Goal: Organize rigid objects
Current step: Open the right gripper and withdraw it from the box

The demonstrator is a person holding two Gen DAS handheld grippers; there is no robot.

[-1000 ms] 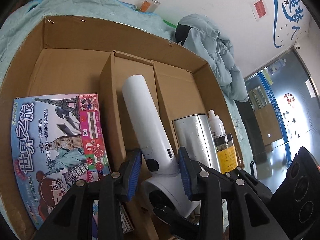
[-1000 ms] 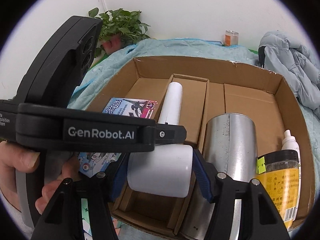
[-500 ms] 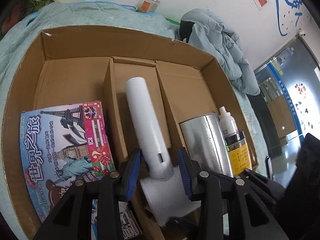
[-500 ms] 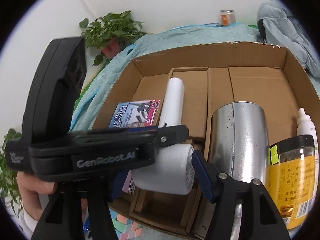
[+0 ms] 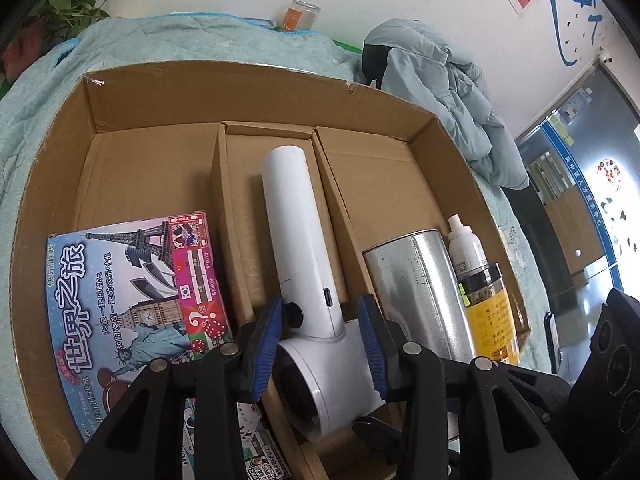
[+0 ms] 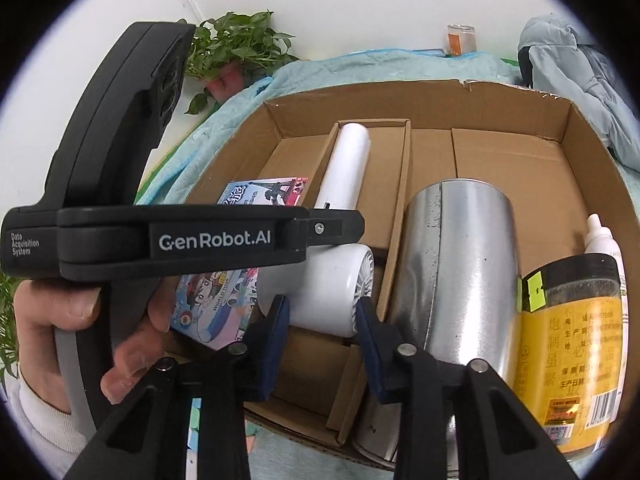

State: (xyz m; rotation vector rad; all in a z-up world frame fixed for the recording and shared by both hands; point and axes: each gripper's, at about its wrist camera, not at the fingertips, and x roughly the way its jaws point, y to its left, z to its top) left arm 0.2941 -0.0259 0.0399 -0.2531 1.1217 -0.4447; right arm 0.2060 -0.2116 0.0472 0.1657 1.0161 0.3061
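Note:
A white hair dryer (image 5: 304,264) lies in the middle compartment of a cardboard box (image 5: 248,80), handle pointing away. My left gripper (image 5: 320,344) is open with its blue pads either side of the dryer's head, apart from it. In the right wrist view my right gripper (image 6: 322,332) is also open around the dryer's head (image 6: 332,284), and the left gripper's black body (image 6: 160,240) crosses in front. The box rim also shows in that view (image 6: 400,88).
A colourful game box (image 5: 132,292) lies in the left compartment. A metal can (image 5: 416,292), a yellow-labelled jar (image 5: 488,312) and a white bottle (image 5: 466,240) fill the right one. A blue jacket (image 5: 440,80) and a glass jar (image 5: 298,16) lie behind the box.
The dryer has settled lower into the middle compartment. Both grippers have drawn back a little and their jaws now stand clear of the dryer's head.

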